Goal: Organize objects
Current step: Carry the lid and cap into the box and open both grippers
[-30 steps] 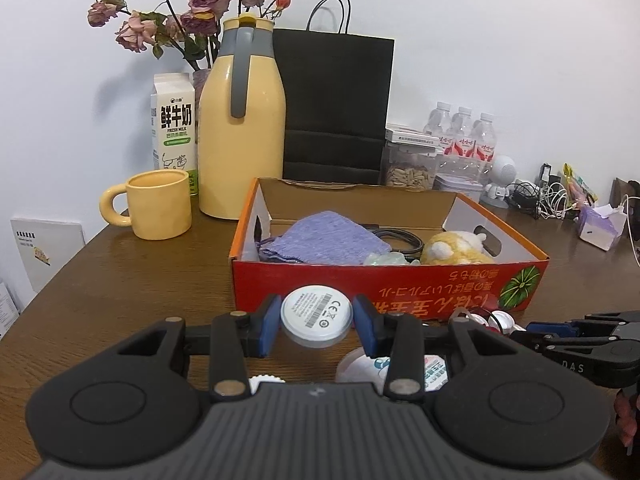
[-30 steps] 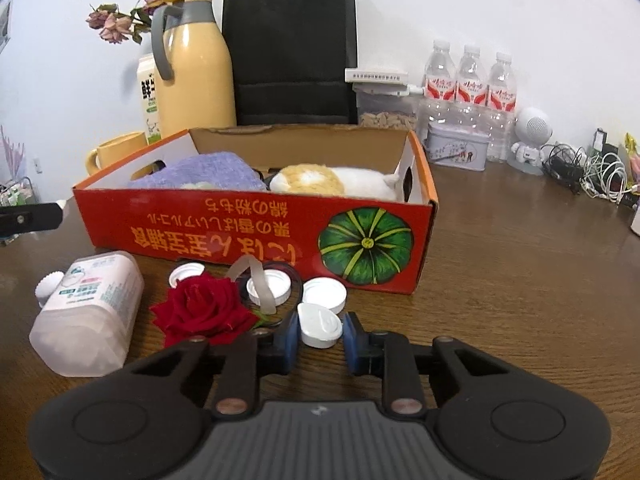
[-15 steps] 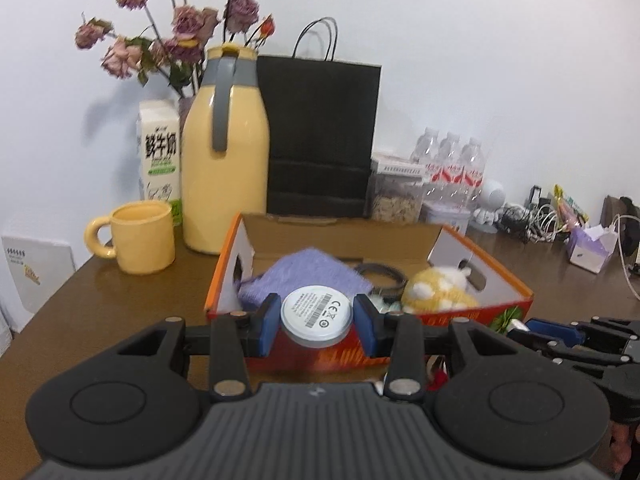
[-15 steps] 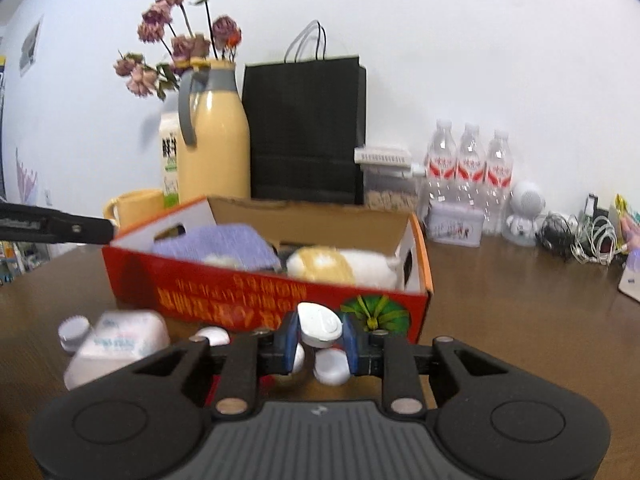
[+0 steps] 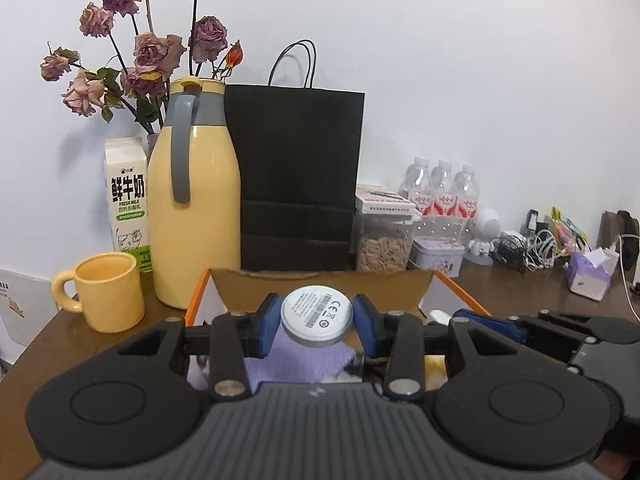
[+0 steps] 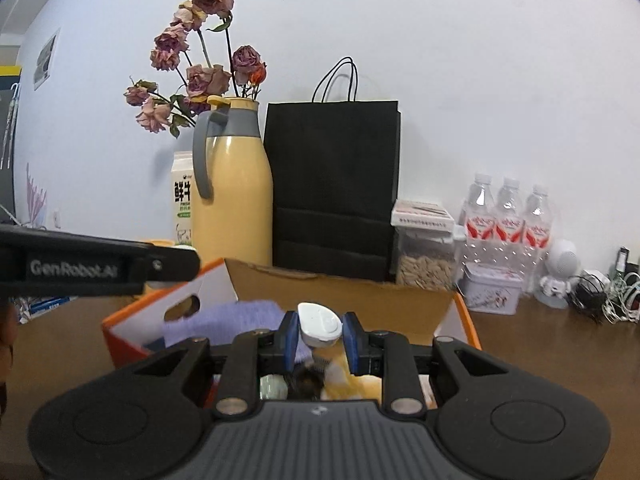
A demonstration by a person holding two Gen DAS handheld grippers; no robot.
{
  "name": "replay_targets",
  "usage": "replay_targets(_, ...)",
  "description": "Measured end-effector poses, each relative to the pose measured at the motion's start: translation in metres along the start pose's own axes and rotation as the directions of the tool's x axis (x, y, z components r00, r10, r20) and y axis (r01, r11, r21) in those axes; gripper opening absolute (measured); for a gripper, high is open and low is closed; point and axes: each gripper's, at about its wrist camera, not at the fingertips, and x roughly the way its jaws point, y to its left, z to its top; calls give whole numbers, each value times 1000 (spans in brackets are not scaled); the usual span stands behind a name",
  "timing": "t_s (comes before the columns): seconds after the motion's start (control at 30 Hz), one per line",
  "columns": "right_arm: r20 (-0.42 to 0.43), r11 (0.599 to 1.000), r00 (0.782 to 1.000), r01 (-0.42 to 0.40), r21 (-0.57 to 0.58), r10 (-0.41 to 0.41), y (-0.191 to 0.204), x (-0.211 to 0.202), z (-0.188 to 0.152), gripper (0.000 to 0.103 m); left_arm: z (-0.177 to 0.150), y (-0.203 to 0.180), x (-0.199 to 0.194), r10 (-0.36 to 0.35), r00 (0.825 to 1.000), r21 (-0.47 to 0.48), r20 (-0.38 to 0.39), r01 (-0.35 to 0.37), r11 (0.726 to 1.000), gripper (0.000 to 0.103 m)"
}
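Observation:
My left gripper [image 5: 316, 325] is shut on a round white disc [image 5: 316, 316] with a barcode label, held above the open orange cardboard box [image 5: 196, 296]. A purple cloth [image 5: 296, 360] lies in the box right under it. My right gripper [image 6: 320, 334] is shut on a small white cap [image 6: 320, 323], also over the box [image 6: 132, 332], above a yellow and white plush toy [image 6: 348, 390] and the purple cloth [image 6: 224, 318]. In the left wrist view the right gripper's arm [image 5: 560, 332] reaches in from the right. The left gripper's arm [image 6: 96, 266] crosses the right wrist view at the left.
Behind the box stand a yellow thermos jug [image 5: 194, 200], a milk carton [image 5: 127, 196], a yellow mug [image 5: 106, 292], dried roses [image 5: 152, 56], a black paper bag [image 5: 296, 176], a seed jar [image 5: 384, 240], water bottles [image 5: 442, 196], a tin [image 6: 492, 288] and tangled cables [image 5: 536, 248].
Both grippers rose and moved forward from the table in front of the box to above its inside, each carrying its object. The bottle, red rose and loose caps dropped out of view.

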Motion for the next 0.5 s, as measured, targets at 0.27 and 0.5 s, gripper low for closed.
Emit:
replay_targets(0.27,-20,999,1000,-1,43,2,0,45,2,23,9,13,43,21,1000,-61,-14,-22,998,41)
replay_targets(0.5,-76,998,997,-15,57,20,-5,62,-11,23,-5,19,70,32,996,-52,-81,-37,998,41)
